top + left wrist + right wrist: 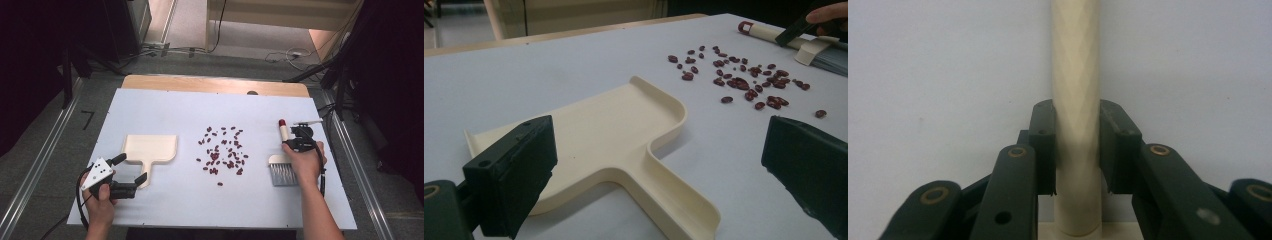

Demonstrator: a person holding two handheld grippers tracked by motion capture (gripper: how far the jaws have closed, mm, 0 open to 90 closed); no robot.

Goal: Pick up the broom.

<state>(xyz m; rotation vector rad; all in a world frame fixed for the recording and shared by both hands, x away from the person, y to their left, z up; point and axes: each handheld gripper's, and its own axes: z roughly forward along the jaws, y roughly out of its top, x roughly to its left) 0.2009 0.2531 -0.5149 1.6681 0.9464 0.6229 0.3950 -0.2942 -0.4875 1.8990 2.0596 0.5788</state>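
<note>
Cream brush handle (pixel 1075 100) pinched by right hand-held gripper (pixel 1077 150); bristles (pixel 283 176) overhead.

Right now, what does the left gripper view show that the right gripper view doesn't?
Left gripper view alone: the cream dustpan lying between the left gripper's wide-open jaws, the scattered red beans, and the brush's bristle head far off.

Right gripper view alone: the right gripper shut on the brush handle, seen close up.

Both: the brush handle and the white table.
</note>
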